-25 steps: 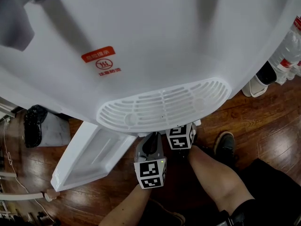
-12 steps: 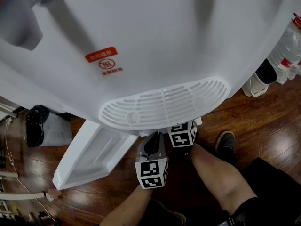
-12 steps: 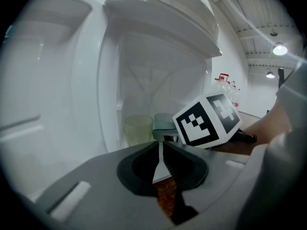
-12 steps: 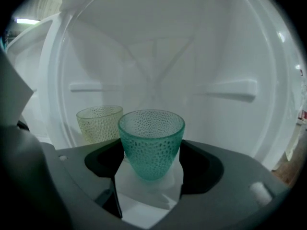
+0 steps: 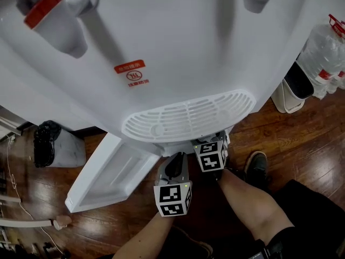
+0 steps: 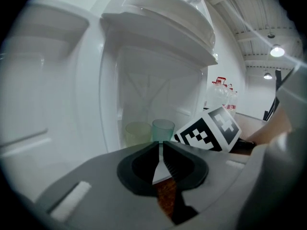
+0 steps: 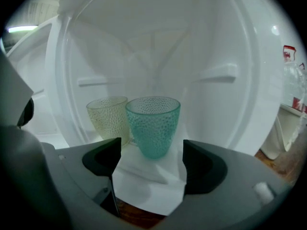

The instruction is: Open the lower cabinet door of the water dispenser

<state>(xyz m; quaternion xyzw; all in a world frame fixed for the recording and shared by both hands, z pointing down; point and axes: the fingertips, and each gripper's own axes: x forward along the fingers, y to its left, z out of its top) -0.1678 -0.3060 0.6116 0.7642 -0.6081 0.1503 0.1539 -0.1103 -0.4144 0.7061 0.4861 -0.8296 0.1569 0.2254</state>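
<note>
The white water dispenser (image 5: 178,47) fills the head view from above. Its lower cabinet door (image 5: 113,174) is swung open to the left. Inside the cabinet (image 7: 153,56) a teal cup (image 7: 153,123) stands beside a pale yellow cup (image 7: 109,116). My right gripper (image 7: 151,146) faces the cabinet opening; its jaws have just been opening and stand wide with nothing between the pads, the teal cup just ahead. My left gripper (image 6: 159,147) hangs beside it in front of the cabinet, its jaws together on nothing. In the head view both grippers' tips lie under the drip tray (image 5: 188,120).
The open door (image 6: 43,104) stands close on the left. A dark bag and a grey box (image 5: 46,142) sit on the wood floor at far left. Water bottles (image 5: 323,47) and a white bin (image 5: 294,90) are at right. The person's knee and shoe (image 5: 256,163) are near the grippers.
The head view has tilted, so the red tap and spouts now show at the top. The door stays open to the left. Both grippers have hardly shifted.
</note>
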